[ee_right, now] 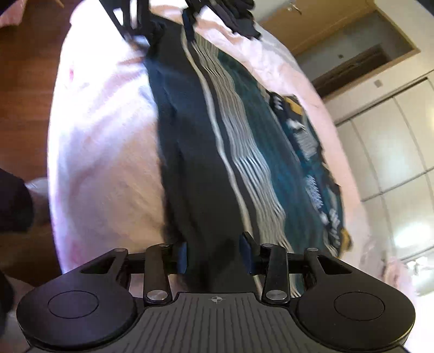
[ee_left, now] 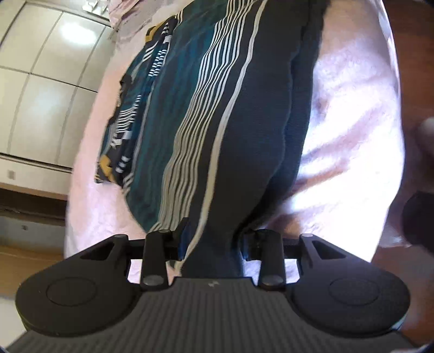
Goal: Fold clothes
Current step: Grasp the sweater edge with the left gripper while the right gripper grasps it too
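A dark navy and teal garment with white stripes (ee_left: 217, 114) hangs stretched between the two grippers over a pink bedsheet (ee_left: 347, 114). My left gripper (ee_left: 213, 244) is shut on one end of the striped garment, whose cloth runs between its blue-padded fingers (ee_left: 182, 239). In the right wrist view the same striped garment (ee_right: 217, 152) runs away from my right gripper (ee_right: 215, 255), which is shut on its other end. The far end of the cloth reaches the left gripper (ee_right: 160, 30) at the top of that view. The picture is blurred by motion.
The pink bed (ee_right: 103, 141) fills the middle, with wooden floor (ee_right: 27, 70) beside it. White wardrobe doors (ee_left: 40, 89) stand beyond the bed. Dark clothes (ee_right: 238, 16) lie at the far end. A sleeve (ee_right: 13, 201) shows at the left edge.
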Demonstrator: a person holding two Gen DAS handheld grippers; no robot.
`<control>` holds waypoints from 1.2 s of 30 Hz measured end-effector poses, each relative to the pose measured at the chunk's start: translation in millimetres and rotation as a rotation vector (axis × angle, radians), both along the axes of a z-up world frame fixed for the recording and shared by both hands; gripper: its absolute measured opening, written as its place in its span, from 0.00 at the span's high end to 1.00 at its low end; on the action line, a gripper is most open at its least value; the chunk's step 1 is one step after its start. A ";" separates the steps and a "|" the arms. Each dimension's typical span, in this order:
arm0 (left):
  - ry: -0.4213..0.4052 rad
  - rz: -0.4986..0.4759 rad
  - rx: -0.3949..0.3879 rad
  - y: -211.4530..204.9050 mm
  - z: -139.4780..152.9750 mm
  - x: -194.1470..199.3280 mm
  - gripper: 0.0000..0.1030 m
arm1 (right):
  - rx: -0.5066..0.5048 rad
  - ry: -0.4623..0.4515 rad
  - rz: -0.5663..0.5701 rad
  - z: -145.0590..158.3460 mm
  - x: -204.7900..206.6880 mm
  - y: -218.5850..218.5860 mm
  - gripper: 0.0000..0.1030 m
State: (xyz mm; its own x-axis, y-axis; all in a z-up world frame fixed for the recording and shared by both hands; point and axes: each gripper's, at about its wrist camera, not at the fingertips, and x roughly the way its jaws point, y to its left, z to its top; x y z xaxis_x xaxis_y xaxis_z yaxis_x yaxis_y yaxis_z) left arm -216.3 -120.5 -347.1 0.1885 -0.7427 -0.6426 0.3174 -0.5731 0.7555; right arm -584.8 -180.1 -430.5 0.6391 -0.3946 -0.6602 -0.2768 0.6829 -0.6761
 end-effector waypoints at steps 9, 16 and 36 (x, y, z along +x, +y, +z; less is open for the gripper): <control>-0.047 0.010 -0.032 -4.9 -10.7 -1.3 0.81 | -0.083 0.047 -0.085 -7.1 -20.6 -45.3 0.64; 0.009 0.007 0.022 -7.1 26.0 5.4 0.95 | 0.016 0.070 -0.104 23.8 -14.6 -59.0 0.98; 0.136 -0.042 0.190 56.9 164.1 3.8 0.99 | 0.209 0.162 -0.104 170.0 -64.8 -45.2 0.99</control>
State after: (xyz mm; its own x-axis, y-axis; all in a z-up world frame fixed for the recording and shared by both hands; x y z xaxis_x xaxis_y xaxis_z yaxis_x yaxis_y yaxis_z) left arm -212.5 -63.7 -183.0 0.0620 -0.6111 -0.7891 0.3812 -0.7162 0.5846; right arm -649.6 -225.2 -260.5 0.4819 -0.2969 -0.8244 -0.2909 0.8333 -0.4702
